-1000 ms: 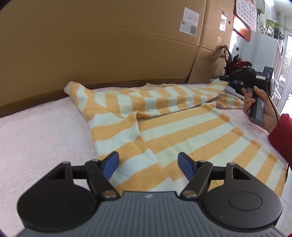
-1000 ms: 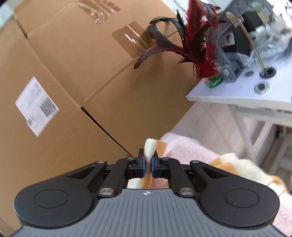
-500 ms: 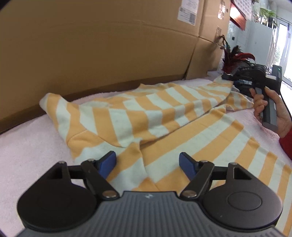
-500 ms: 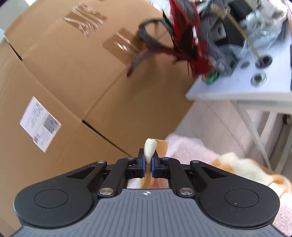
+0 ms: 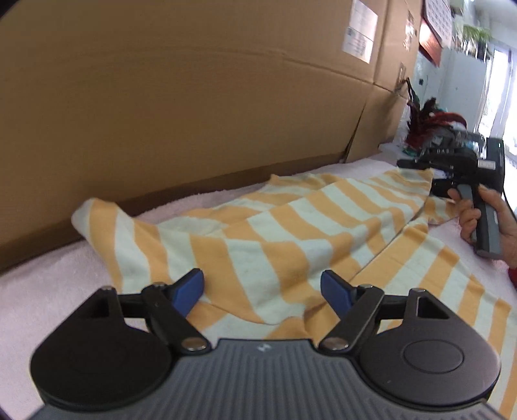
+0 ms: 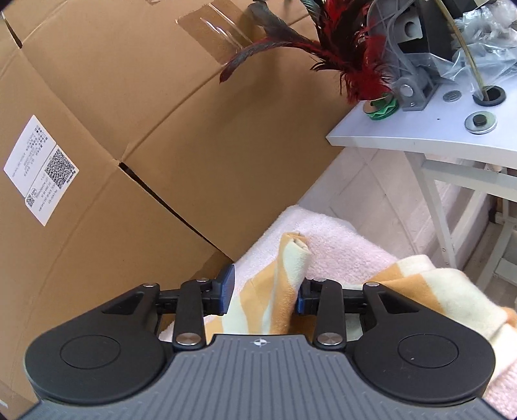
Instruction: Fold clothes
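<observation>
Hovering wide open, our left claw (image 5: pixel 262 290) overlooks the striped garment (image 5: pixel 290 232); our right claw (image 6: pixel 263 290) has just been opening, fabric loose between.

- The left gripper (image 5: pixel 262 289) hovers with blue pads spread wide above an orange-and-cream striped garment (image 5: pixel 290 232).
- The garment lies rumpled on a pink towel (image 5: pixel 42 290) beside cardboard boxes (image 5: pixel 194 97).
- A hand (image 5: pixel 484 223) holds the right gripper (image 5: pixel 416 164) at the garment's far corner.

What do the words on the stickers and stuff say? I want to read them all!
None can be read.
White label with square codes on the cardboard box: print too small.
Label on the box, left view: blurred.
Wall calendar: blurred.
Small emblem on the right gripper: a symbol, no letters.
</observation>
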